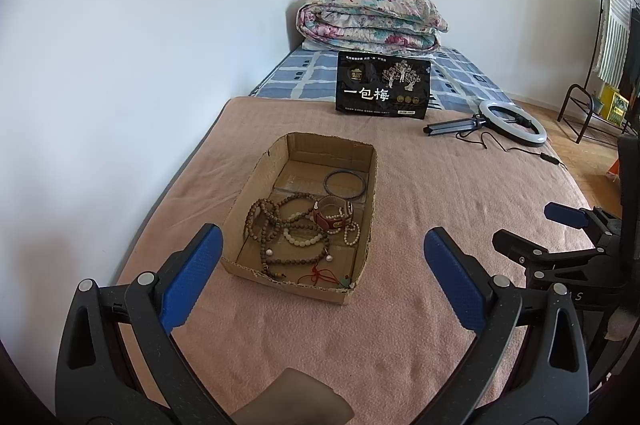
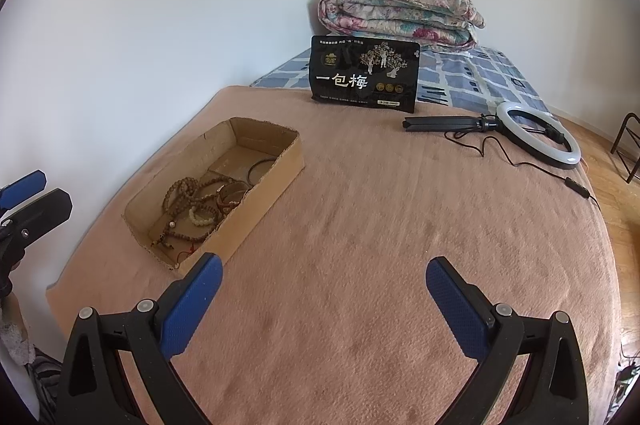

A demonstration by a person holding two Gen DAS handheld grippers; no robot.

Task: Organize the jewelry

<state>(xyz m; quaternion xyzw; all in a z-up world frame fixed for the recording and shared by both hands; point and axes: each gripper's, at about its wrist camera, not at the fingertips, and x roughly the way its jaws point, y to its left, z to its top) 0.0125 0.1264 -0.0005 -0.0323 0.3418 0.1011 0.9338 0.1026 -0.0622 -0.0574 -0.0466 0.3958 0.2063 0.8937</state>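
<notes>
A shallow cardboard box [image 1: 368, 209] [image 2: 276, 181] rests on the pink blanket and holds the jewelry. Inside lie tangled brown bead strings [image 1: 268, 225] [image 2: 188, 193], a pale bead bracelet [image 1: 304, 239] [image 2: 200, 217], a red-brown leather band [image 1: 332, 217], a dark bangle [image 1: 345, 184] [image 2: 260, 171] and a red cord with a green pendant [image 1: 332, 277]. My left gripper [image 1: 324, 245] hovers open just in front of the box, empty. Over bare blanket to the box's right, my right gripper [image 2: 324, 273] is open too, and its blue fingers [image 1: 564, 215] show at the edge of the left wrist view.
A black snack bag [image 1: 383, 84] [image 2: 364, 73] stands upright behind the box. A ring light on a folded tripod [image 1: 512, 123] [image 2: 536, 133] lies with its cable at the right. A folded floral quilt [image 1: 368, 21] sits in the corner. White wall runs along the left; a metal rack [image 1: 580, 113] stands on the floor.
</notes>
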